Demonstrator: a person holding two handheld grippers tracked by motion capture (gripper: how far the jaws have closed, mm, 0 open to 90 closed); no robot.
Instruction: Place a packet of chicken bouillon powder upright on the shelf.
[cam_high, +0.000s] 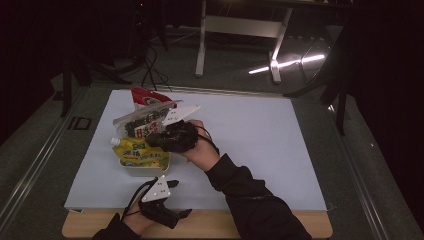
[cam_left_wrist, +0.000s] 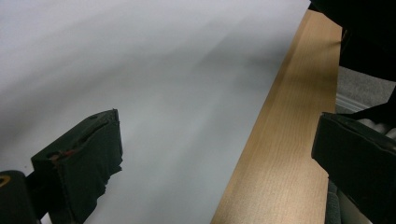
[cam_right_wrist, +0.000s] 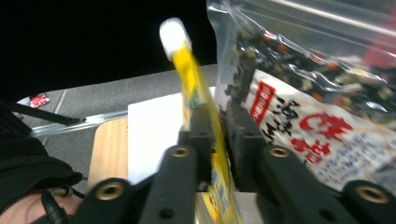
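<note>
On a white sheet (cam_high: 260, 145) covering the wooden table (cam_high: 210, 227), left of centre, a white tub (cam_high: 145, 170) holds a yellow spouted pouch (cam_high: 137, 154), a clear bag of dark flakes (cam_high: 142, 125) and a red packet (cam_high: 147, 97); the right gripper (cam_high: 160, 140) reaches in, its jaws narrowly parted around the yellow pouch's edge (cam_right_wrist: 219, 172), whether pinching it I cannot tell; the left gripper (cam_high: 182, 197) rests near the table's front edge, jaws spread wide, grasping nothing.

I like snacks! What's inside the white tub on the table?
The white tub holds a yellow pouch with a white cap, pinched by the right gripper, and a clear bag of dark bits standing behind. Its bottom is covered.
</note>
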